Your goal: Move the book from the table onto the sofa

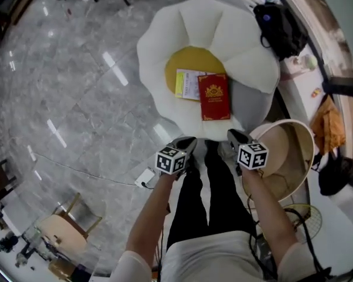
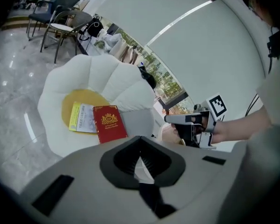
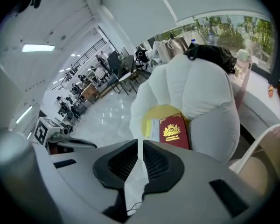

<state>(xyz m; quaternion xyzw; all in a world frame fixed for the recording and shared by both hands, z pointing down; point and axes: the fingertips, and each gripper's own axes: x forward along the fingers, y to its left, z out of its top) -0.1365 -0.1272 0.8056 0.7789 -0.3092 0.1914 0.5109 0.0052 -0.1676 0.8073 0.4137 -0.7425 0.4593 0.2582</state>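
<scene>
A red book (image 1: pixel 214 96) (image 2: pixel 109 123) (image 3: pixel 173 130) lies flat on the white flower-shaped sofa (image 1: pixel 165 40), partly on its yellow centre. A yellow-and-white booklet (image 1: pixel 187 83) (image 2: pixel 82 117) lies beside it, tucked under its left edge. My left gripper (image 1: pixel 187 143) (image 2: pixel 140 155) hangs in the air in front of the sofa, shut and empty. My right gripper (image 1: pixel 235 137) (image 3: pixel 140 160) is level with it a little to the right, also shut with nothing in its jaws. Both are clear of the book and close to the person's legs.
A round pale wooden table (image 1: pixel 294 140) stands at the right, beside the right gripper. A black bag (image 1: pixel 279 28) sits behind the sofa. On the grey tiled floor lie a small white box (image 1: pixel 145 178) with a thin cable, and wooden chairs (image 1: pixel 65 225) stand at the lower left.
</scene>
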